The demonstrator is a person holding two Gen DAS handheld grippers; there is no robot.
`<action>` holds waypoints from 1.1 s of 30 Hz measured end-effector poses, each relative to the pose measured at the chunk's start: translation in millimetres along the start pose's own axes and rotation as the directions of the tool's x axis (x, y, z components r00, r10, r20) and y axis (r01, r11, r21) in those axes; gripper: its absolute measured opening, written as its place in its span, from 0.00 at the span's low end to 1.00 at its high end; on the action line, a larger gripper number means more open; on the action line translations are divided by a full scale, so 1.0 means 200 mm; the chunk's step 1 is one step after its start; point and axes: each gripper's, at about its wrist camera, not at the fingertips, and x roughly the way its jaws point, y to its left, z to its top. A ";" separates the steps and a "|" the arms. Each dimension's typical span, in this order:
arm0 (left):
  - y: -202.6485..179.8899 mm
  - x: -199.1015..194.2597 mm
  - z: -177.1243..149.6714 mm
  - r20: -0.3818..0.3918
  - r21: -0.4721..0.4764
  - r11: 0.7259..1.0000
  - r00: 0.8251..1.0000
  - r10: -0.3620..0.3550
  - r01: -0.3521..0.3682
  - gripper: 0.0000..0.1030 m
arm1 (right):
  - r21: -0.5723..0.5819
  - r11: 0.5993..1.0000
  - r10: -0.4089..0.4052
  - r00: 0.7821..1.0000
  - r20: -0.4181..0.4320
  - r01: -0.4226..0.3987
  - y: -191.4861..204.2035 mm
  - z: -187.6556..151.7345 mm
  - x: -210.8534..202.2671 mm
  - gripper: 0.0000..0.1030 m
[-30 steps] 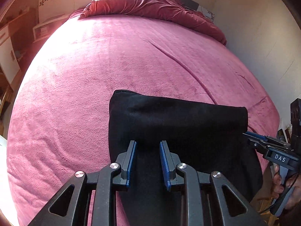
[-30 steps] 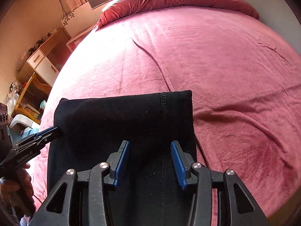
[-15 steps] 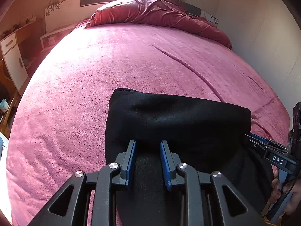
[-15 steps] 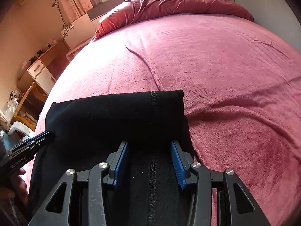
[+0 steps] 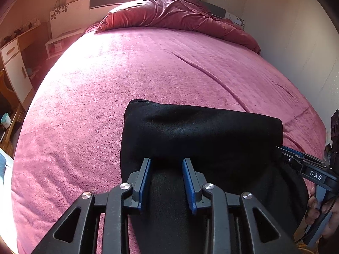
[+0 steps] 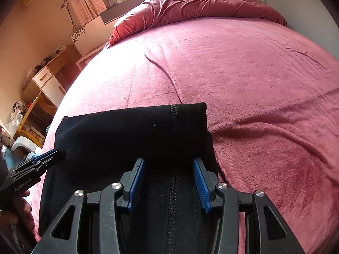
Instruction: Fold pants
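Change since earlier frame: both wrist views sit higher and further back from the folded black fabric pants (image 5: 201,133); more of the headboard end of the bed shows, while the bundle keeps its place.
Task item: pants lie as a doubled bundle at the foot edge of the pink plush-covered bed (image 5: 127,80), fold edge facing the headboard, seam visible near its right end (image 6: 173,114).
Left gripper (image 5: 167,180): jaws spread, black cloth between them; no pinch evident.
Right gripper (image 6: 169,182): jaws spread wider, astride the seam, not closed on it.
Step in hand: judged as release after laying a fold.
Next move: likely a retreat clear of the cloth, or a fresh grip for another fold; lifting without snagging the top layer matters.
Surroundings: crumpled red duvet (image 5: 175,14) at the headboard edge; white and wood cabinet (image 6: 48,80) beside the bed's left edge.
Obstructions: none apparent on the bed near the bundle; a long crease (image 5: 211,78) crosses the cover beyond it.
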 end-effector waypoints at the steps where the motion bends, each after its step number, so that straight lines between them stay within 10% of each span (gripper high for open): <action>1: 0.00 -0.01 0.00 0.001 -0.003 1.000 1.000 -0.001 0.001 0.30 | 0.002 1.000 0.001 1.000 0.001 -0.001 0.00 0.00 0.00 0.46; 21: 0.16 -0.14 -0.16 -0.019 -0.055 0.998 1.000 -0.013 0.012 0.60 | 0.107 0.992 0.082 0.992 -0.096 -0.071 -0.16 -0.14 -0.07 0.69; 33: 0.44 -0.16 -0.35 -0.058 -0.297 0.898 0.932 -0.358 0.326 0.80 | 0.196 0.942 0.309 0.930 -0.199 -0.271 -0.30 -0.19 0.02 0.80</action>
